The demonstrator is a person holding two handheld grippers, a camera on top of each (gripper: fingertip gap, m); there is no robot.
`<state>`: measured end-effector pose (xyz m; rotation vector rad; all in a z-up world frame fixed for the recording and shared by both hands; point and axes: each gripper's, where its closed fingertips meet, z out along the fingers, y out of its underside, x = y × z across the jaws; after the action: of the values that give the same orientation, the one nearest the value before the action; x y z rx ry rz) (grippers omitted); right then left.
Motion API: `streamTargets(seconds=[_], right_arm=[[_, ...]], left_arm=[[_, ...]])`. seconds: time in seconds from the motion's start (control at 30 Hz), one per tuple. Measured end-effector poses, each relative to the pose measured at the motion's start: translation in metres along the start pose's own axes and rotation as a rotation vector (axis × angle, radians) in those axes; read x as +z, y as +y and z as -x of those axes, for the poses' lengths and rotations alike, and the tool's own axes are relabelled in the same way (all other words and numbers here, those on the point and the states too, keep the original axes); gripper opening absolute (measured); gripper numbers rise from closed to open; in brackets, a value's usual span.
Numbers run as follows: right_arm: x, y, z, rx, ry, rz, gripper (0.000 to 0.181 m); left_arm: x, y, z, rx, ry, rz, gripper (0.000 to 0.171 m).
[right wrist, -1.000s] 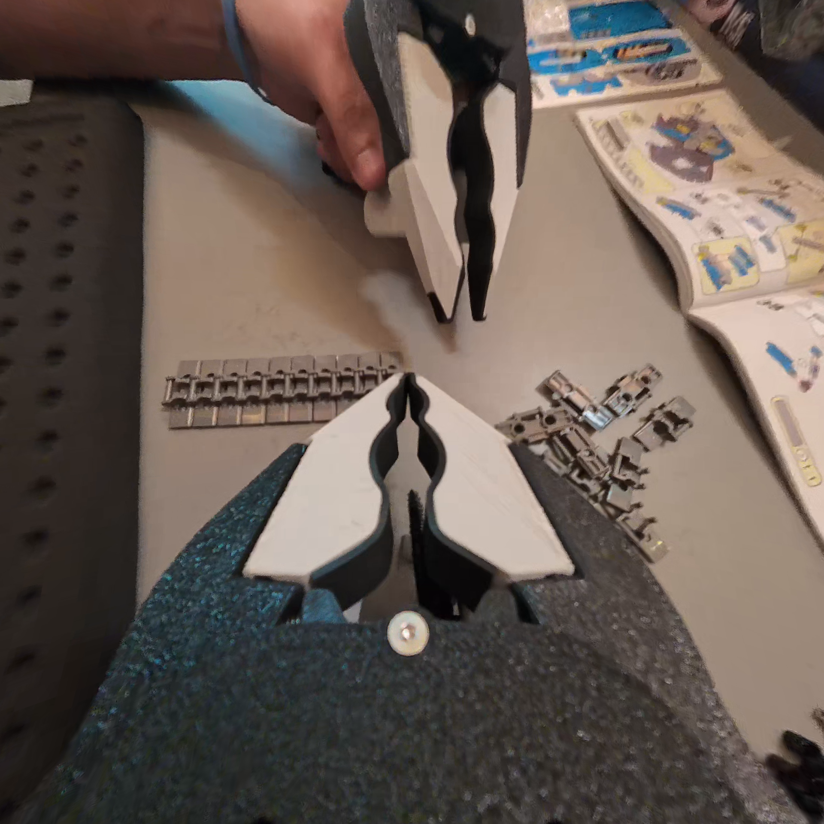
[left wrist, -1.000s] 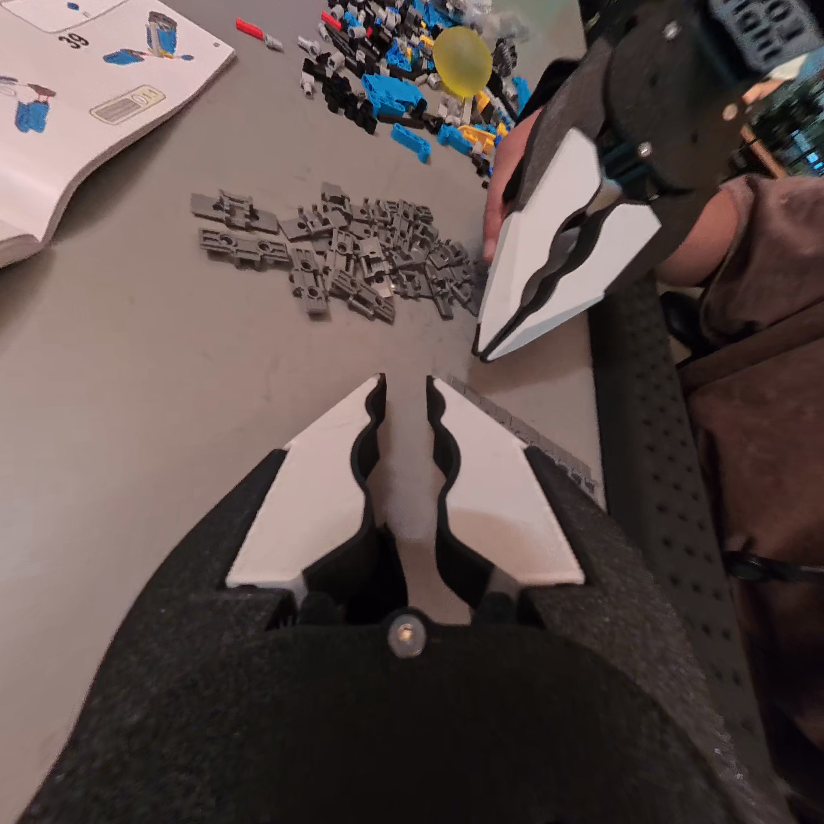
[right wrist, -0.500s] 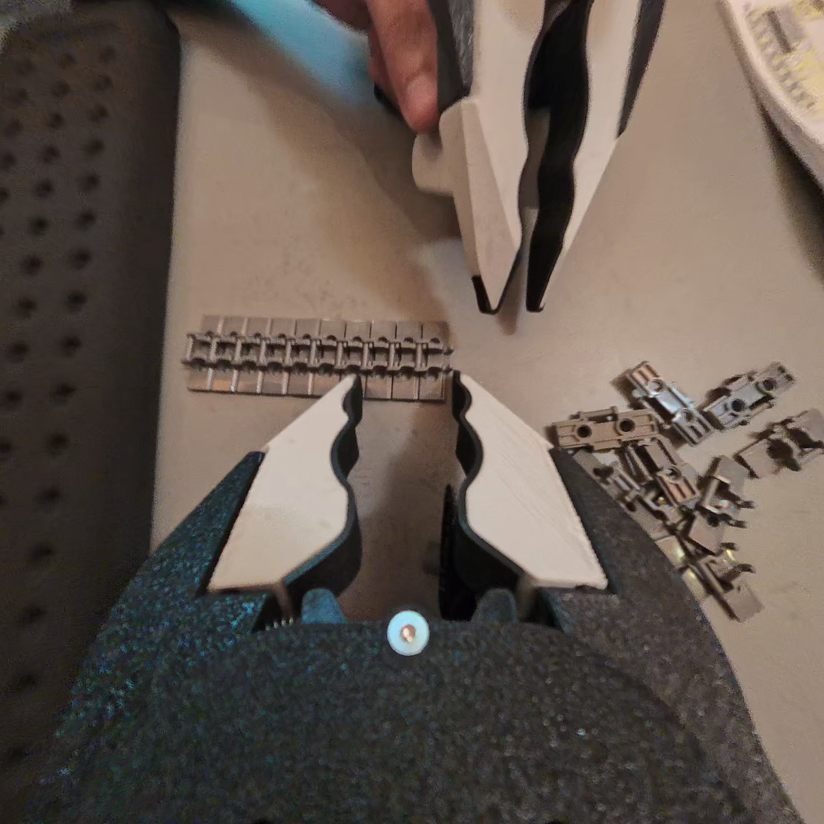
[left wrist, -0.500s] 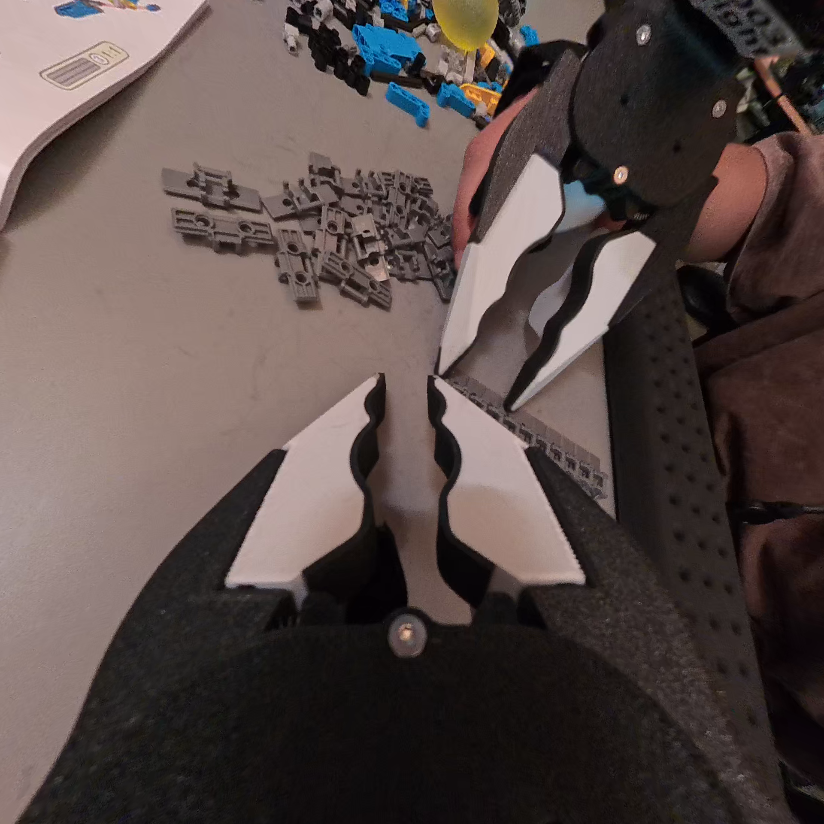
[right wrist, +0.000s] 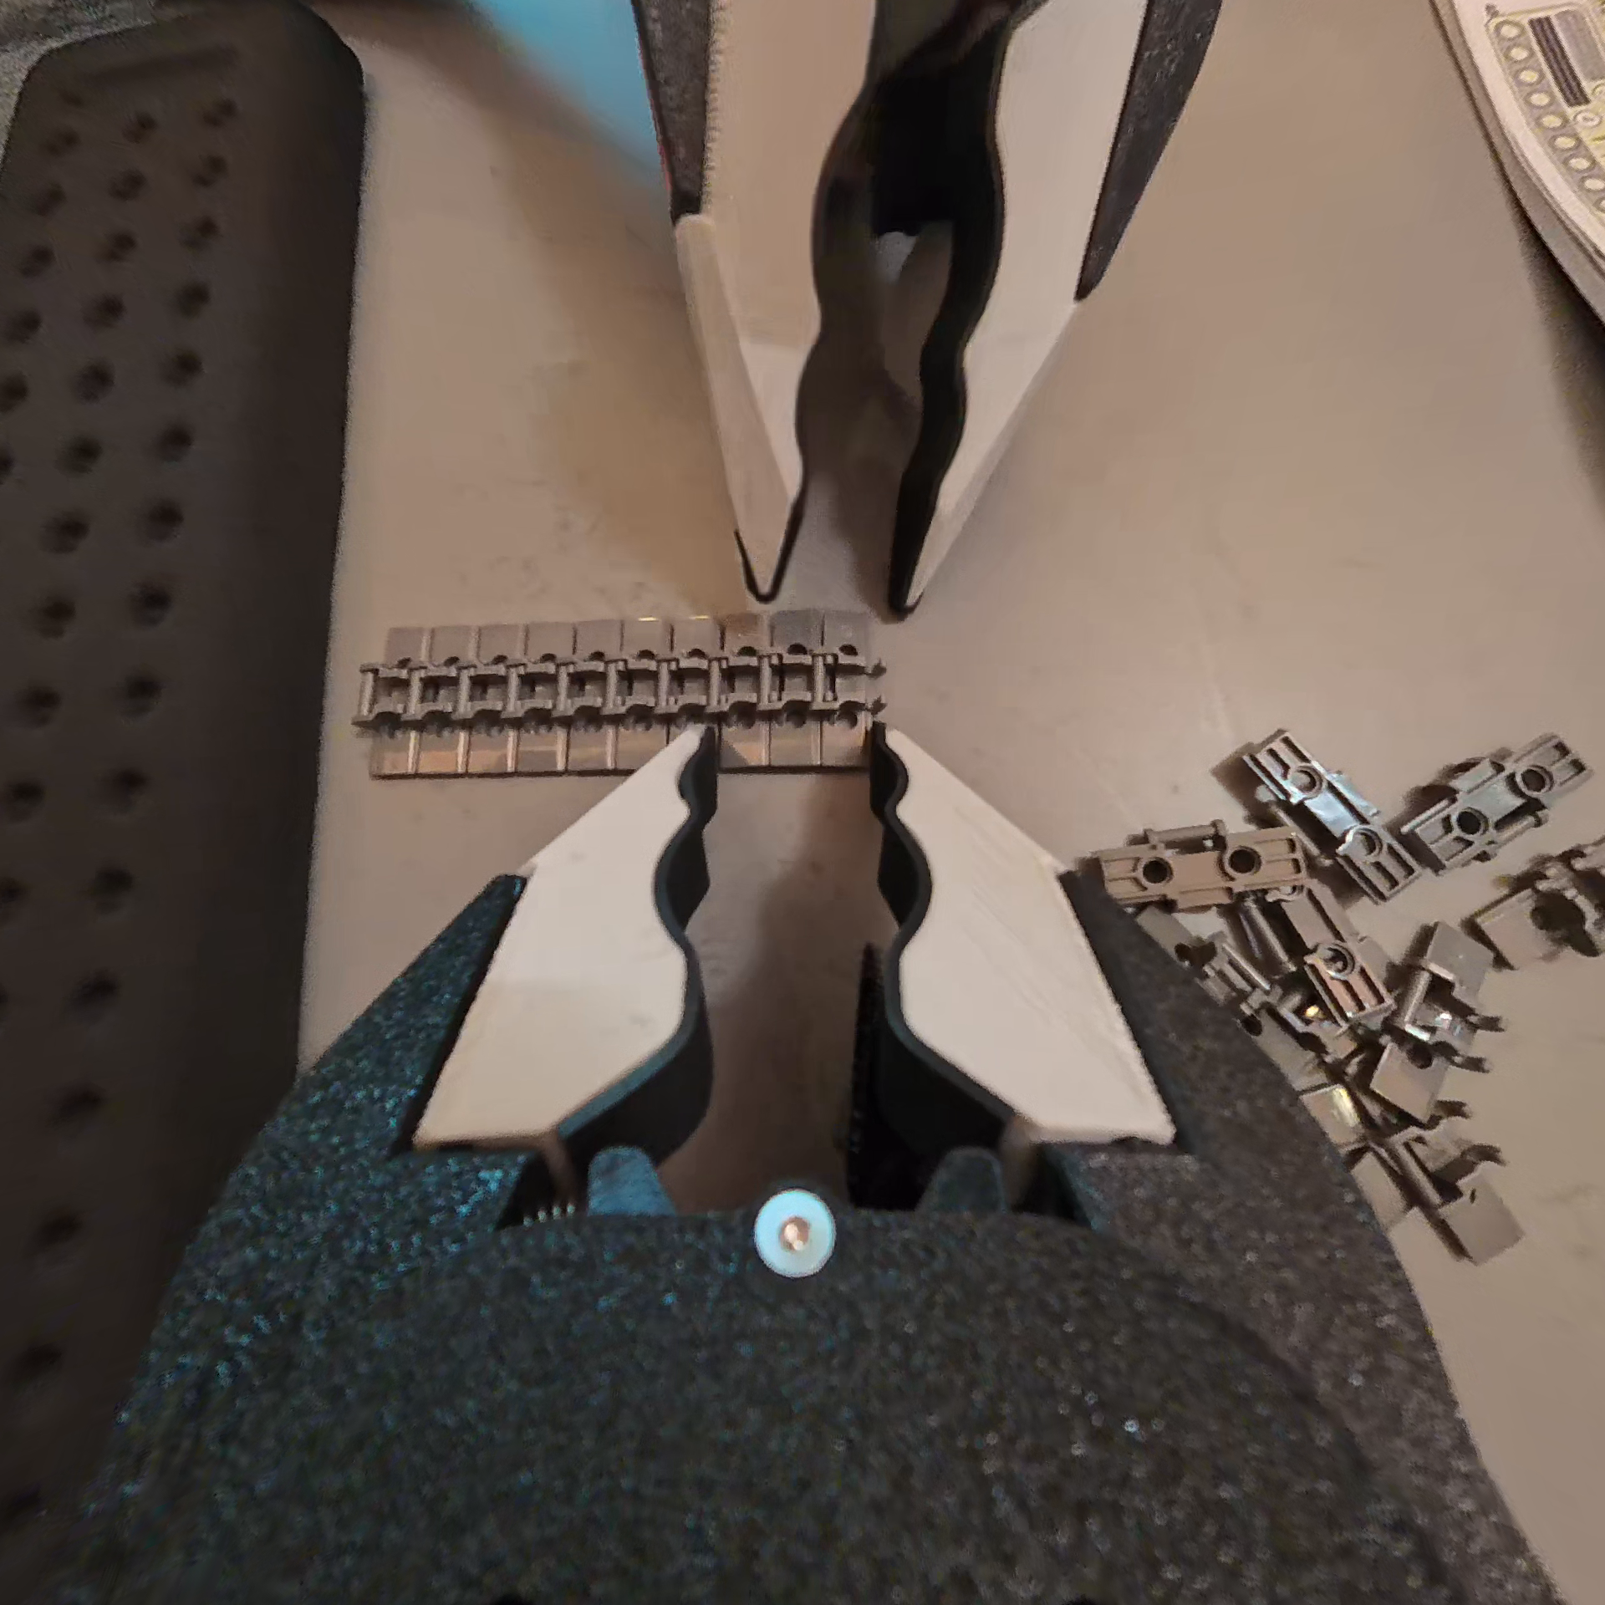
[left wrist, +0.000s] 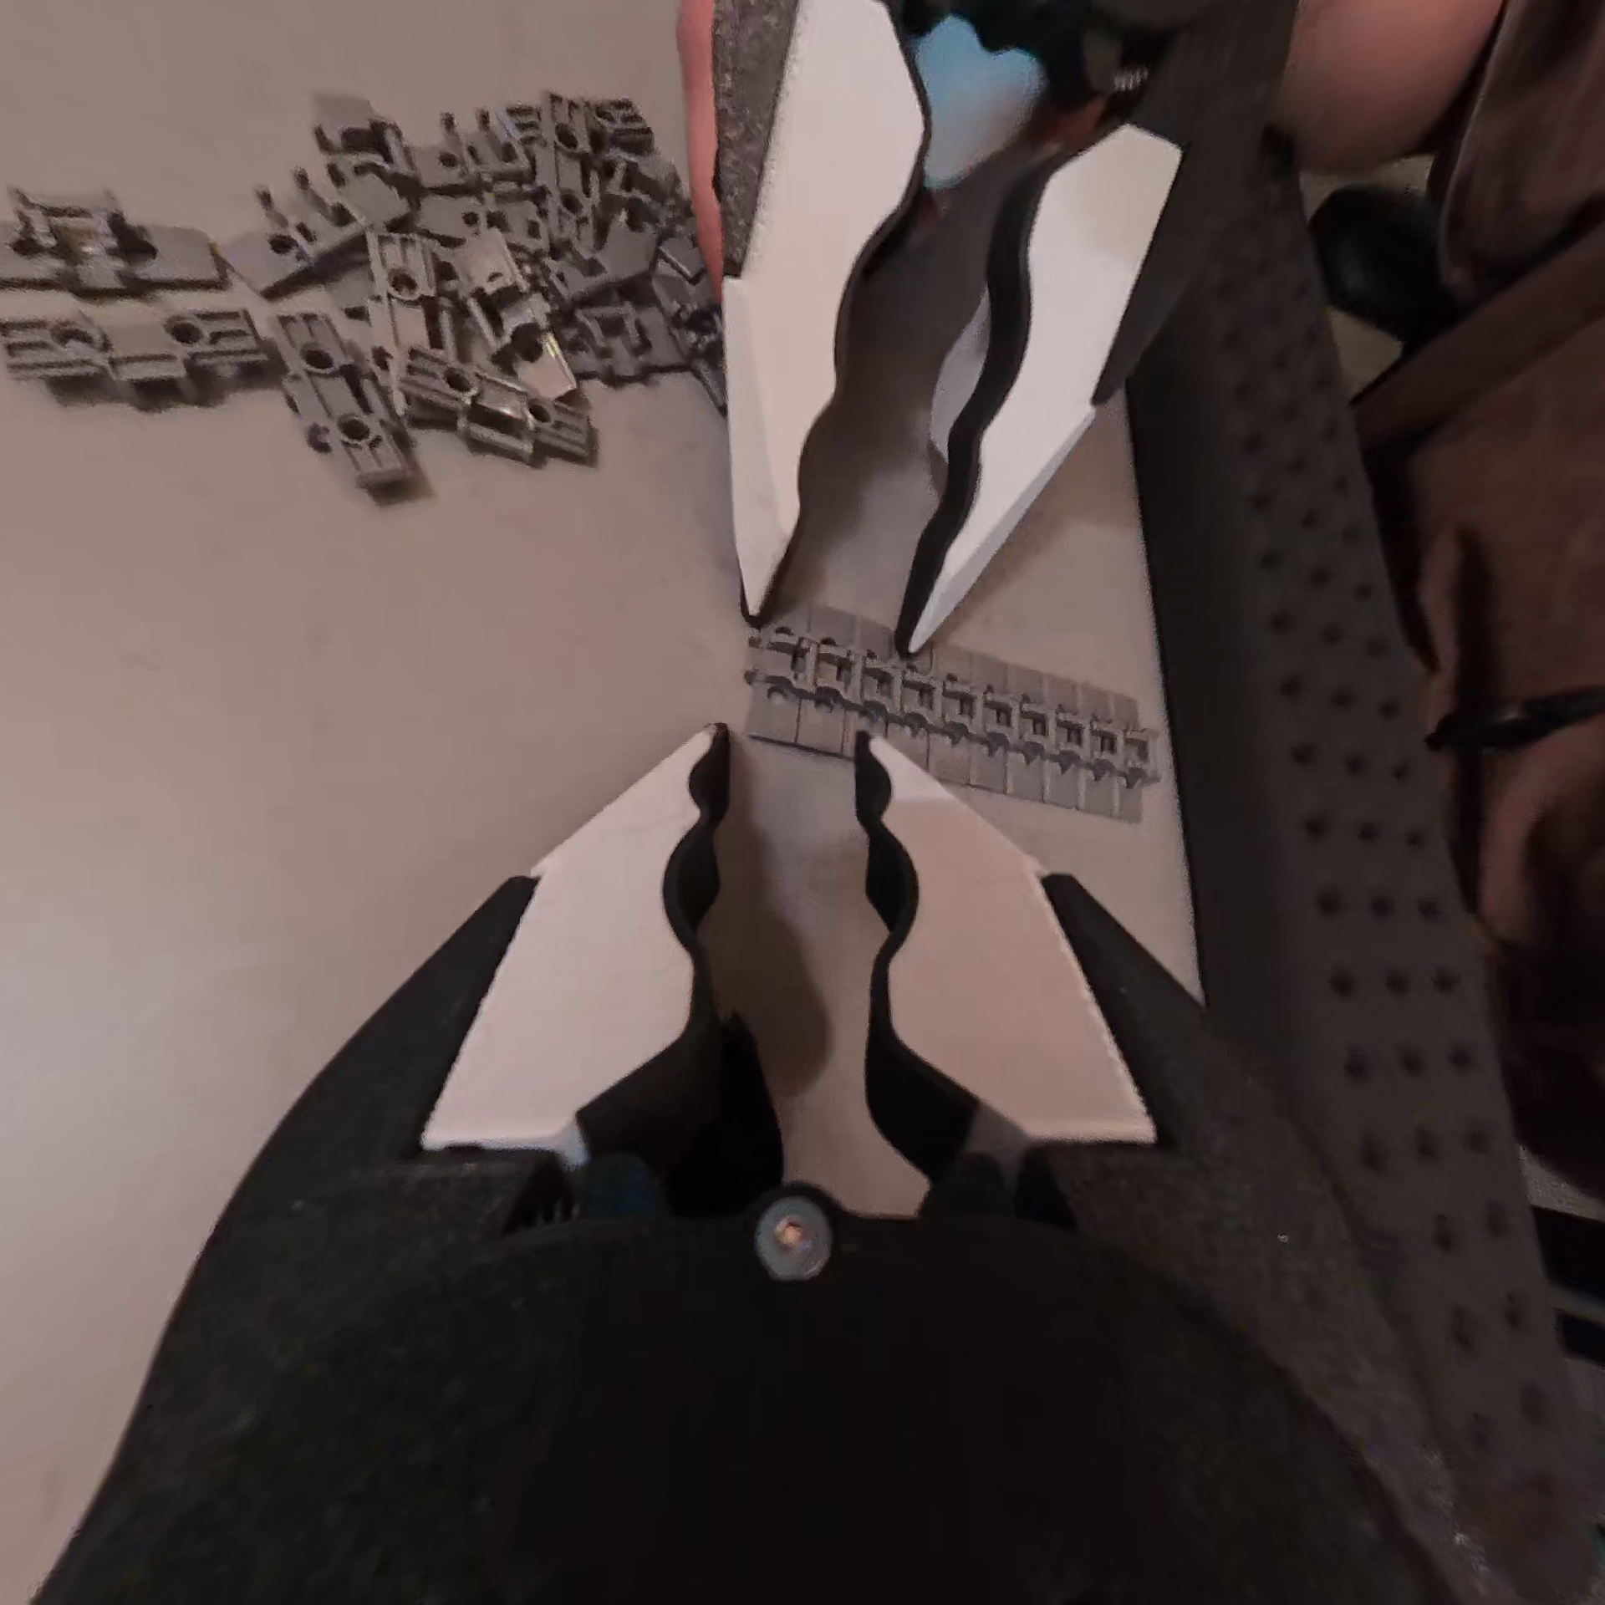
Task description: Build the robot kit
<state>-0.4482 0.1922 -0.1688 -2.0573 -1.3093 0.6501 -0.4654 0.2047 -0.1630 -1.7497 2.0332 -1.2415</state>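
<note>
Surface: plain beige-grey table (left wrist: pixel 260 782), matte, faint scuffs. Along one edge runs a dark perforated panel (right wrist: pixel 130 608), rows of small holes.

Left gripper (left wrist: pixel 789 738): jaws spread, nothing between them, tips low over the table. Right gripper (right wrist: pixel 790 734): jaws spread too, nothing held. The two point at each other, tip to tip, from opposite sides.

Between them lies a strip of linked grey track pieces (right wrist: pixel 621 695), flat on the table, running crosswise to both grippers, one end toward the perforated panel. Both grippers are at the strip's other end. In the left wrist view the right gripper's tips sit at the strip's far edge; actual contact can't be told. Left gripper's tips just short of the near edge.

Loose grey track links (left wrist: pixel 391 304) in a heap, ahead and to the left of the left gripper, apart from the strip; same heap close beside the right gripper's right finger (right wrist: pixel 999 955).

Printed booklet (right wrist: pixel 1537 130), corner only, far right in the right wrist view. Brown sleeve (left wrist: pixel 1494 347) beyond the panel. Room beyond: not visible.
</note>
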Motion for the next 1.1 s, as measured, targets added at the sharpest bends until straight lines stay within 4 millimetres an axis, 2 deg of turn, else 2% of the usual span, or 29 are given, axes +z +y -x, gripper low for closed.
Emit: streamTargets(seconds=[0.13, 0.23, 0.33, 0.4, 0.47, 0.57, 0.6, 0.63, 0.67, 0.77, 0.8, 0.87, 0.93, 1.1], right_arm=[[0.000, -0.002, 0.001, -0.054, 0.026, -0.009, 0.035], [-0.001, -0.004, 0.000, -0.134, 0.083, -0.010, 0.033], [-0.002, -0.006, 0.000, -0.222, 0.148, -0.012, 0.033], [-0.003, -0.007, 0.000, -0.279, 0.189, -0.011, 0.033], [-0.004, -0.009, 0.000, -0.338, 0.232, -0.016, 0.033], [-0.005, -0.010, 0.001, -0.389, 0.280, -0.025, 0.033], [-0.007, -0.010, 0.000, -0.381, 0.290, -0.034, 0.031], [-0.010, -0.012, 0.000, -0.361, 0.289, -0.058, 0.024], [-0.014, -0.015, 0.003, -0.322, 0.257, -0.097, 0.025], [-0.024, -0.021, 0.002, -0.054, 0.090, -0.176, 0.039], [-0.025, -0.023, 0.002, 0.021, 0.032, -0.189, 0.039], [-0.030, -0.028, 0.007, 0.101, -0.074, -0.233, 0.025], [-0.035, -0.034, 0.004, 0.123, -0.081, -0.275, 0.003], [-0.034, -0.025, -0.009, 0.176, -0.044, -0.228, 0.002]], left_arm=[[0.000, 0.001, -0.003, 0.034, 0.001, -0.001, 0.034], [0.000, -0.002, -0.005, 0.012, 0.023, -0.016, 0.043], [0.002, -0.004, -0.006, -0.003, 0.037, -0.029, 0.044], [0.004, -0.006, -0.005, -0.023, 0.038, -0.034, 0.040], [0.006, -0.004, -0.011, -0.045, 0.090, -0.025, 0.020], [0.007, -0.005, -0.013, -0.054, 0.103, -0.024, 0.016], [0.005, -0.007, -0.014, -0.039, 0.100, -0.038, 0.004], [0.004, -0.010, -0.014, -0.023, 0.093, -0.055, 0.003], [0.002, -0.012, -0.016, -0.015, 0.100, -0.068, 0.003], [-0.001, -0.018, -0.020, 0.004, 0.112, -0.106, 0.003], [-0.001, -0.020, -0.022, 0.007, 0.119, -0.115, 0.003], [-0.002, -0.022, -0.023, 0.005, 0.124, -0.129, 0.003], [-0.003, -0.024, -0.025, 0.007, 0.134, -0.140, 0.003], [-0.003, -0.031, -0.017, -0.012, 0.100, -0.187, 0.003]])
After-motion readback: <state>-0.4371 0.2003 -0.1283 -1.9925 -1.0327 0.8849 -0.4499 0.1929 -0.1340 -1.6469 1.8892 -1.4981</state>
